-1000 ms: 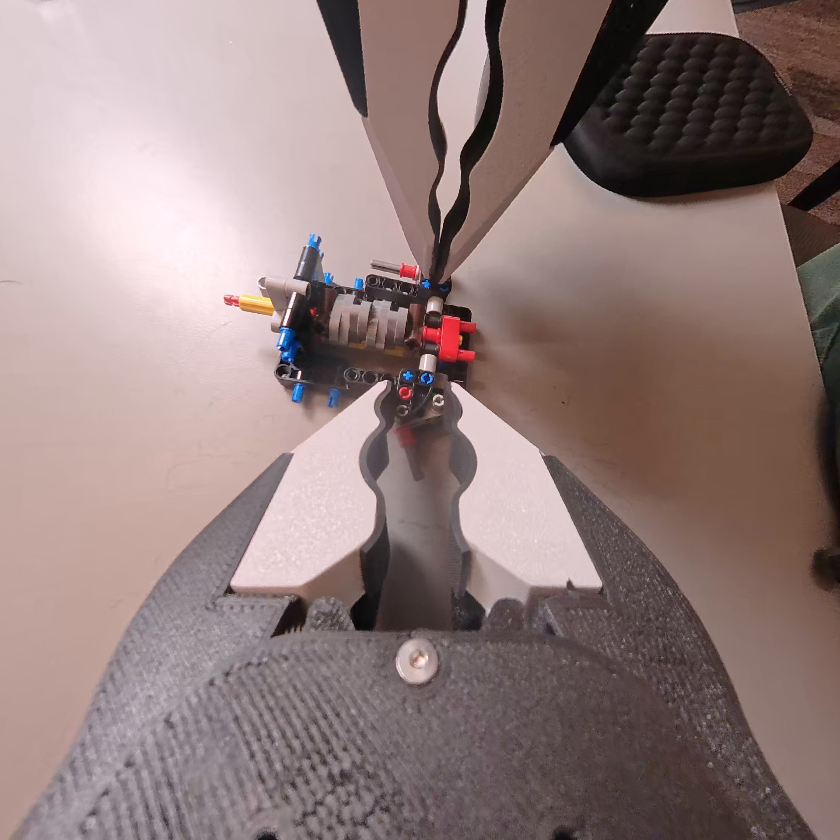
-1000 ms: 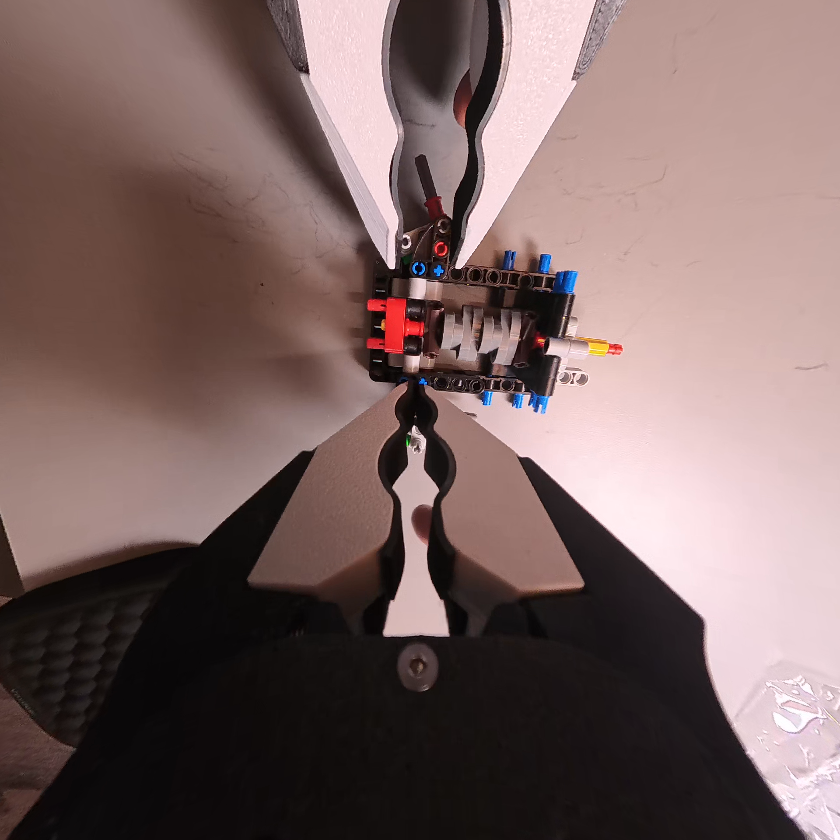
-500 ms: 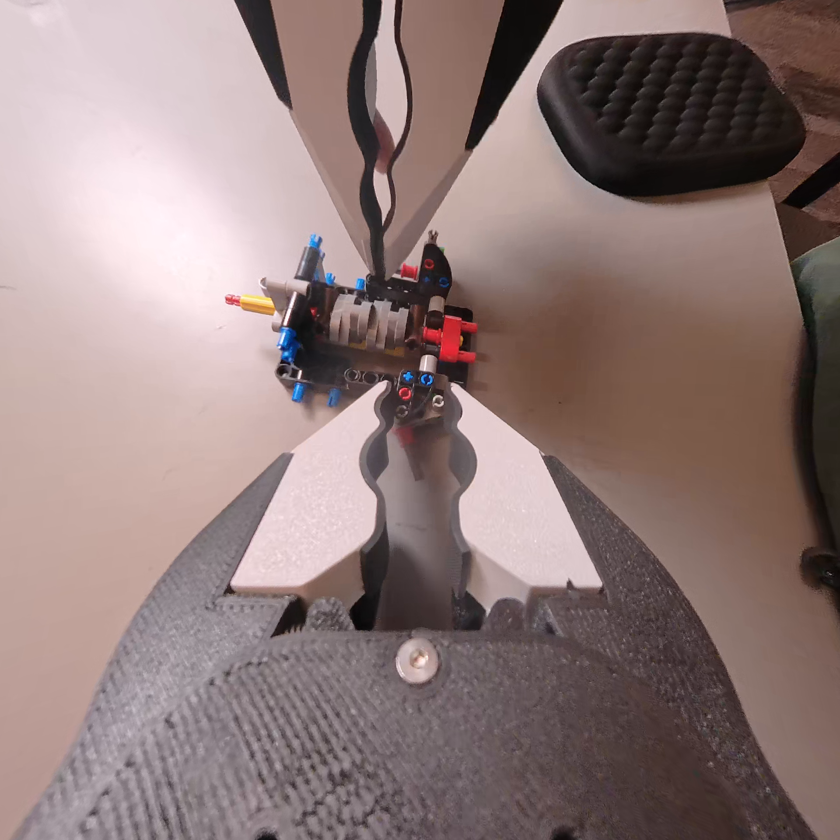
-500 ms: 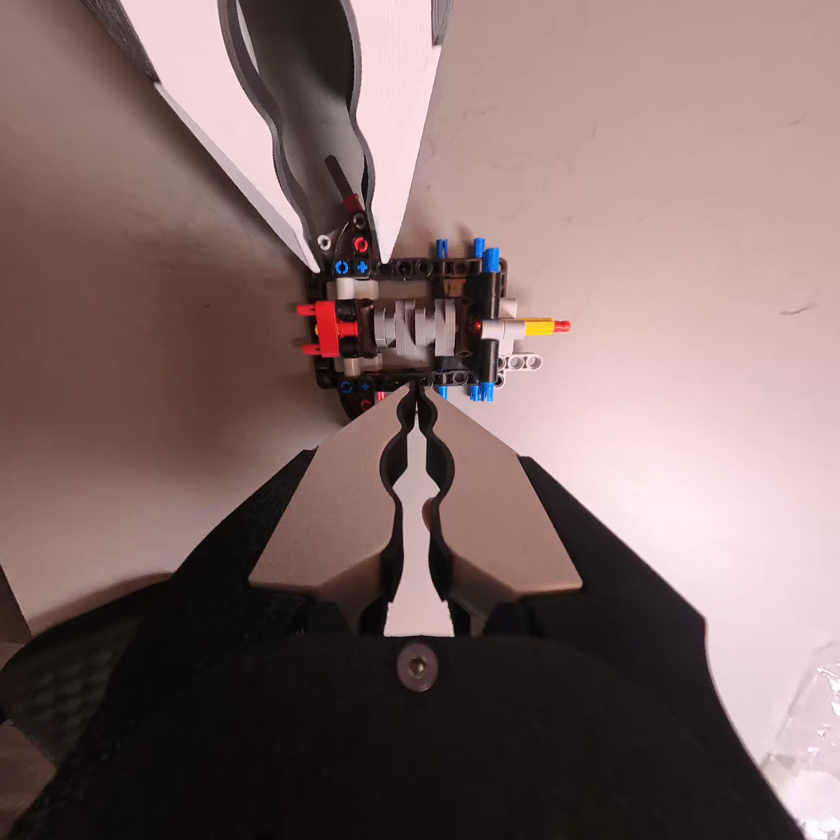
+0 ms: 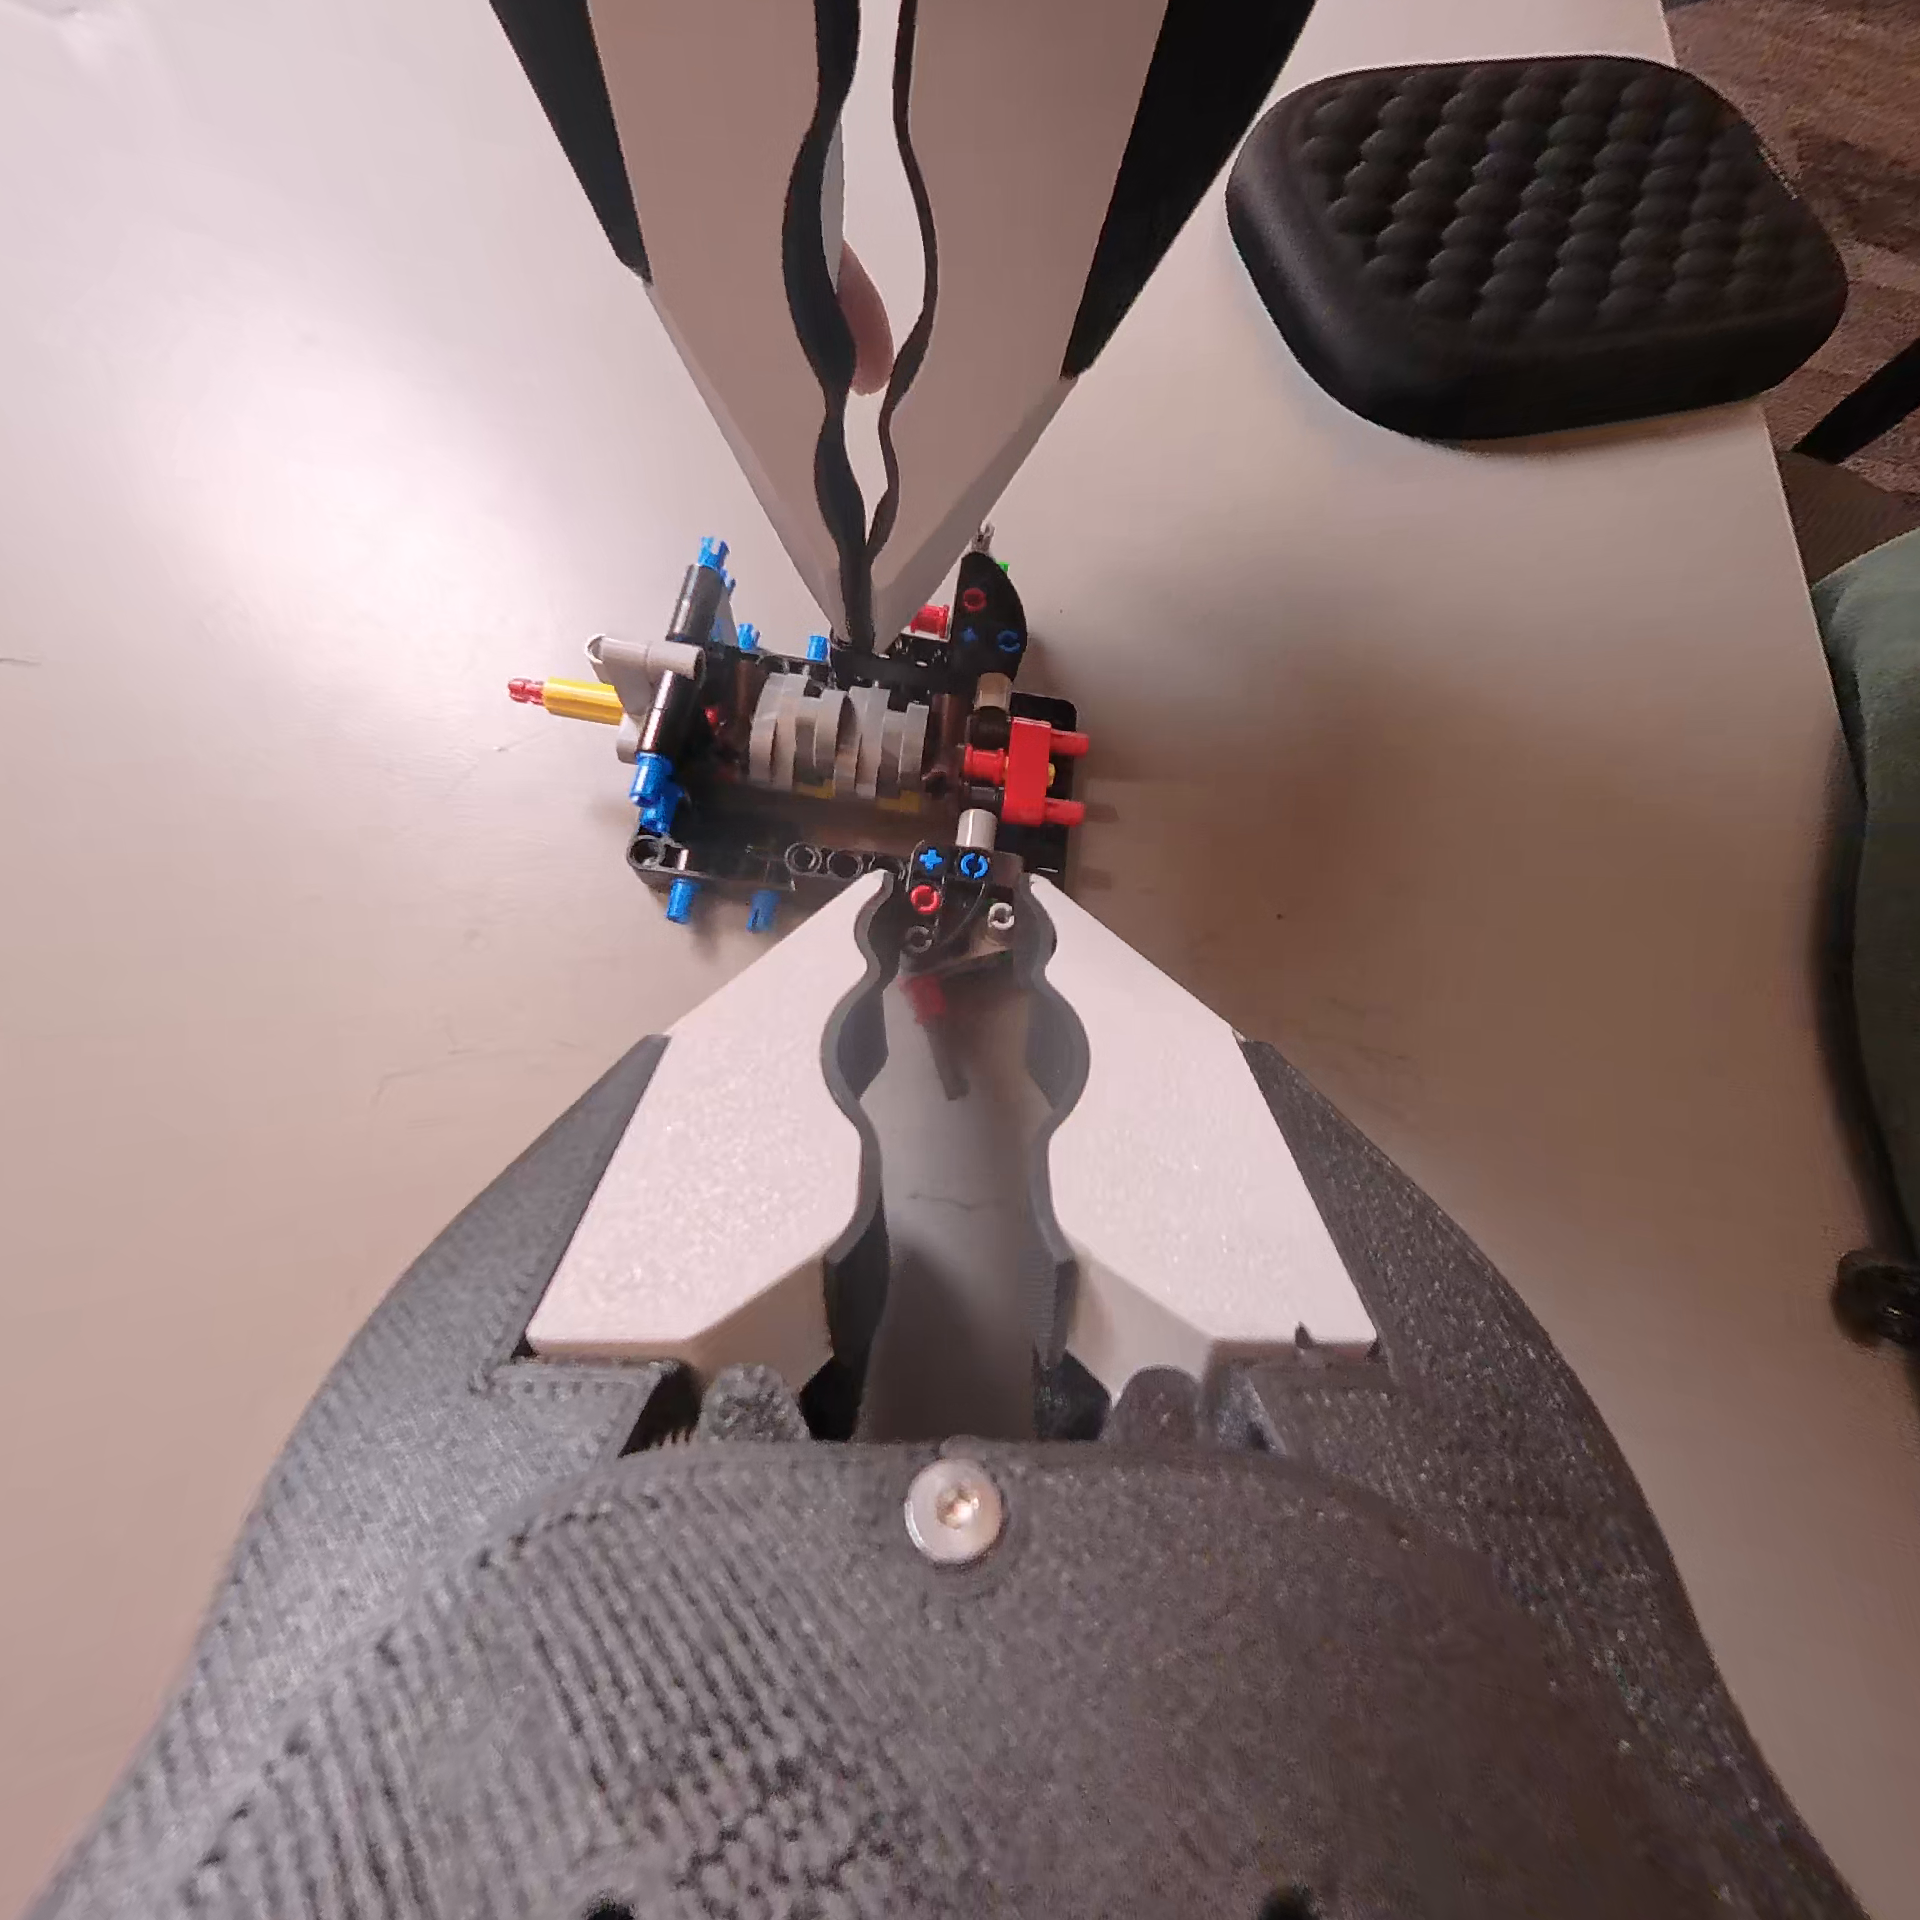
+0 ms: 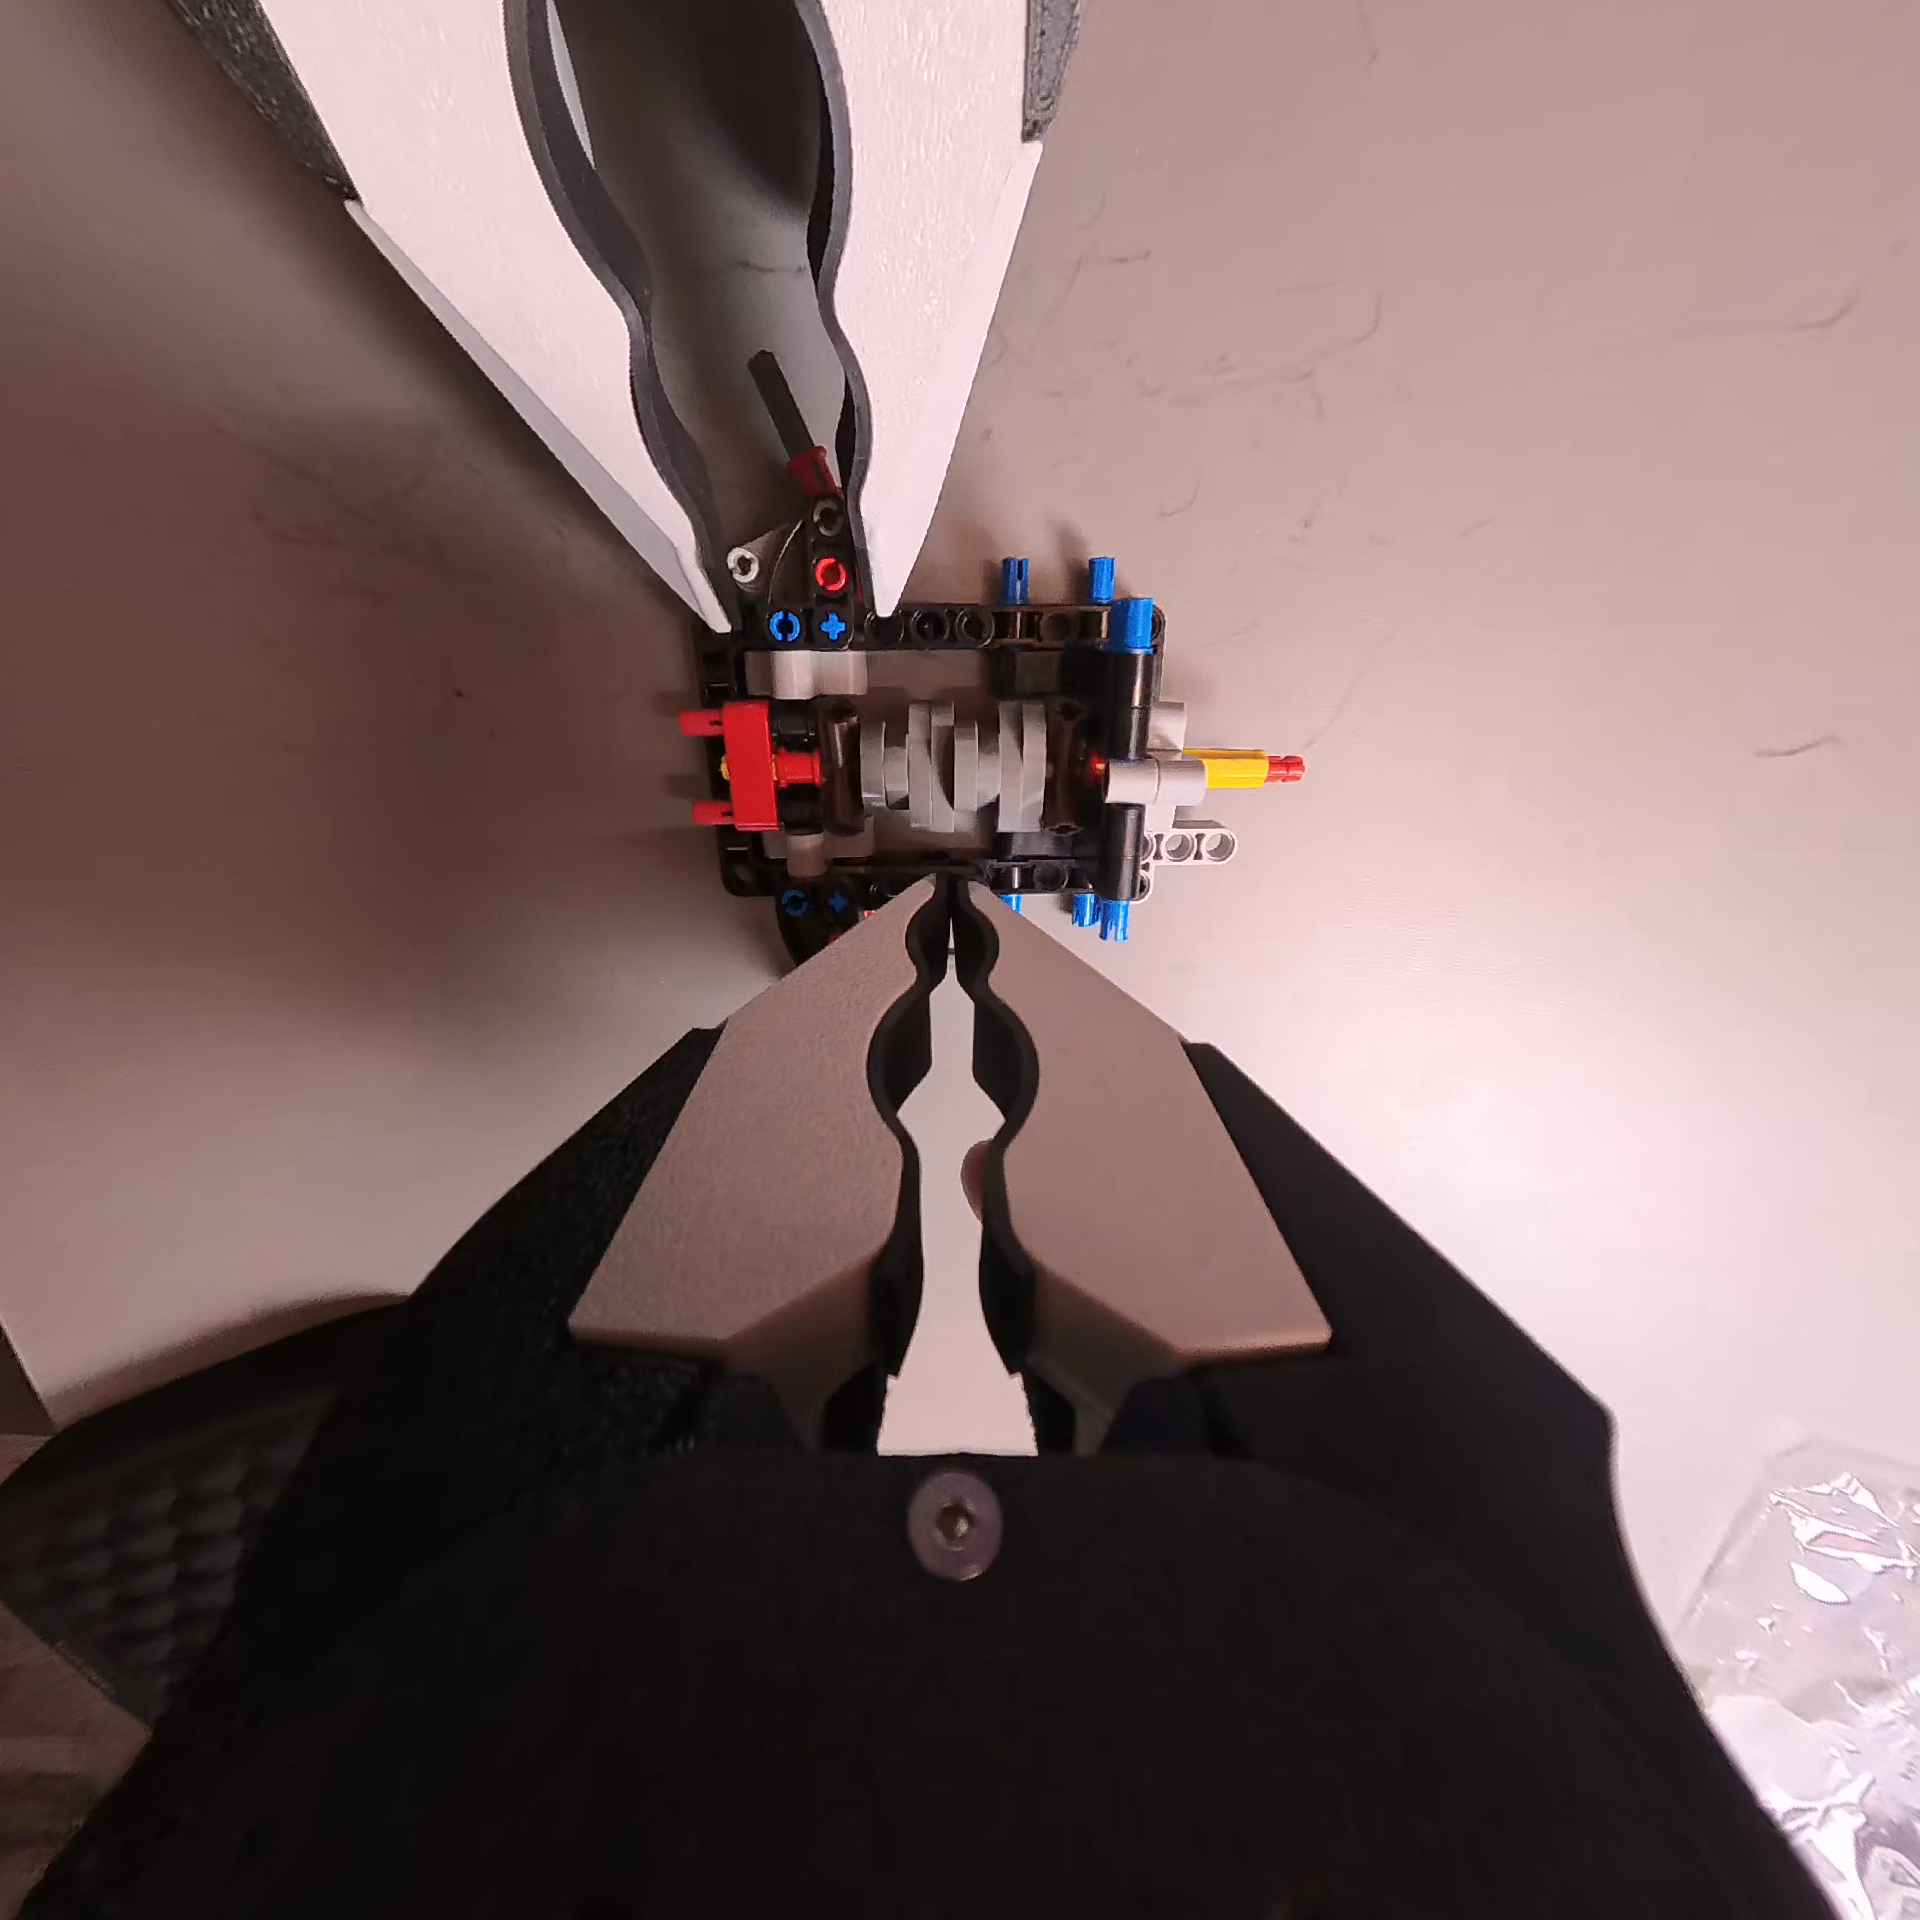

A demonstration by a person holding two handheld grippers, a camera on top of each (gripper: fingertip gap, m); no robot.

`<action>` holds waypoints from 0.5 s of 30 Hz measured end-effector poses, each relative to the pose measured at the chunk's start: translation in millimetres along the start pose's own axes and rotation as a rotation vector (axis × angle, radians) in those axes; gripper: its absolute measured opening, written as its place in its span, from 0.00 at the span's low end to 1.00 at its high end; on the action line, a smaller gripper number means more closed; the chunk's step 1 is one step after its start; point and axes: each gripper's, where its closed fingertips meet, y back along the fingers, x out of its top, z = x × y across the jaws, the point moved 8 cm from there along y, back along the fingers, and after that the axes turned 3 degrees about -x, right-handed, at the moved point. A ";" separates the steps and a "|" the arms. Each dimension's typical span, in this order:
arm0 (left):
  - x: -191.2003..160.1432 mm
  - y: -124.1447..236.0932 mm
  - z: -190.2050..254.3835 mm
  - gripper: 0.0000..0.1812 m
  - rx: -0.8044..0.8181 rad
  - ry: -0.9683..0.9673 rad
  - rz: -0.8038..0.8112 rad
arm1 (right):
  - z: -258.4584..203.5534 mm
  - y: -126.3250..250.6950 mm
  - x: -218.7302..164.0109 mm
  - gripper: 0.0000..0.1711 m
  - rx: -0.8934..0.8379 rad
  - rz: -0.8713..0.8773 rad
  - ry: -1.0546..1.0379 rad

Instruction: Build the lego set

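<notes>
Two grippers meet over a small lego model (image 5: 847, 743) resting on a table (image 5: 312, 416). Likely light, rigid, with pins that could pop off; its black side beams look safest to hold. Left gripper (image 5: 951, 914), at the model's six o'clock, holds a corner bracket loosely. Right gripper (image 6: 951, 896), at twelve, is nearly closed, tips pinching the far beam.

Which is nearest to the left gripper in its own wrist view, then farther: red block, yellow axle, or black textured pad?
From the left gripper:
1. Red block, just ahead, slightly right.
2. Yellow axle, at the model's far left end.
3. Black textured pad, at the table's far right edge.
</notes>
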 end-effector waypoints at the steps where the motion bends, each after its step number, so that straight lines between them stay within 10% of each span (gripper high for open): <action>1: 0.0 0.0 0.0 0.11 0.000 -0.001 0.000 | 0.1 -0.1 0.3 0.00 0.000 -0.004 0.000; 15: -0.8 -1.2 -0.2 0.11 -0.006 0.015 0.004 | 3.3 -3.5 -0.1 0.00 0.027 -0.002 0.000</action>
